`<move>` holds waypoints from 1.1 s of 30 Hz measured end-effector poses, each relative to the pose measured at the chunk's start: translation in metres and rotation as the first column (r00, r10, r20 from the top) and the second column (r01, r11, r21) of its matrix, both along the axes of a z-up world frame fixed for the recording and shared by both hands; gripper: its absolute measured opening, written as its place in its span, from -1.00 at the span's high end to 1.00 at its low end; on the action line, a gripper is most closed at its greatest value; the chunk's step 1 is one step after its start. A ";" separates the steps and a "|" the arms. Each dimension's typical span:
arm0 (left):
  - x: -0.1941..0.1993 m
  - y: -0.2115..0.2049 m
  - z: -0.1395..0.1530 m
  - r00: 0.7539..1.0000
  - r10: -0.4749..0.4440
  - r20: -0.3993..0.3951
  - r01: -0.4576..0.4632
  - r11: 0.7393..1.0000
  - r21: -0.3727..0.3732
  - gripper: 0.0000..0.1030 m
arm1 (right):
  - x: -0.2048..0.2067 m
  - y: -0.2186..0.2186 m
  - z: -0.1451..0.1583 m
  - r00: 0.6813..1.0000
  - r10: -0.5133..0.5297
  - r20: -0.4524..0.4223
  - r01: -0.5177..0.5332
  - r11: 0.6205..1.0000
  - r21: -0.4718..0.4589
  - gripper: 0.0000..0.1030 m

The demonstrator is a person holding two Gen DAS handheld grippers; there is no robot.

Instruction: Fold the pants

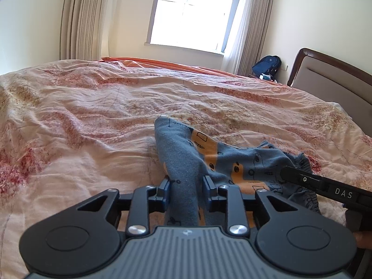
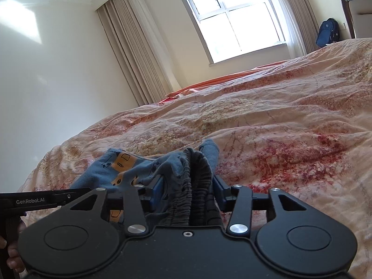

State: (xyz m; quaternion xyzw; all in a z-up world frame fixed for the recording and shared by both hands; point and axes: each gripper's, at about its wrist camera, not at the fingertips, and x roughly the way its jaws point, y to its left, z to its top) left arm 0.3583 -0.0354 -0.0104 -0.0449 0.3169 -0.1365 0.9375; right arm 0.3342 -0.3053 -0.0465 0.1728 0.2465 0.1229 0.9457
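Pants [image 1: 209, 160] lie bunched on the quilt [image 1: 93, 116], near the side of the bed closest to the person, blue fabric with orange patches and small black drawings.

Left gripper [image 1: 186, 186]: jaws drawn in on a raised ridge of blue cloth, probably a leg; the cloth runs up between the pads and back toward the camera. Right gripper [image 2: 188, 186]: jaws closed on the gathered grey waistband [image 2: 200, 176], which stands bundled between the blue pads.

Judgement: this looks like the opening step, both ends gripped, garment not yet spread or folded. No crease or flat layer visible. Next move likely calls for lifting and drawing the two grips apart so the cloth pulls straight, then laying it flat on the quilt before any fold.

Hard to read: cannot tell which leg the left gripper has, or whether one layer or several are pinched. The second leg is not clearly separable. Lower part of the pants is hidden behind both gripper bodies. Fingers at the frame edge are cut off.
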 end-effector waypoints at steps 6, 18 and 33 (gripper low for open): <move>-0.017 -0.001 0.014 0.999 0.014 0.046 -0.013 1.000 -0.005 -0.49 | -0.020 -0.003 0.014 0.999 -0.022 0.047 0.023 0.999 -0.030 -0.65; -0.092 -0.001 0.057 0.981 0.053 0.189 -0.061 0.998 0.033 -0.99 | -0.095 -0.004 0.061 0.981 -0.044 0.187 0.062 0.994 -0.088 -0.99; -0.200 0.012 0.066 0.965 0.088 0.248 -0.103 0.994 0.047 -0.99 | -0.204 0.010 0.074 0.966 -0.043 0.254 0.081 0.987 -0.141 -0.99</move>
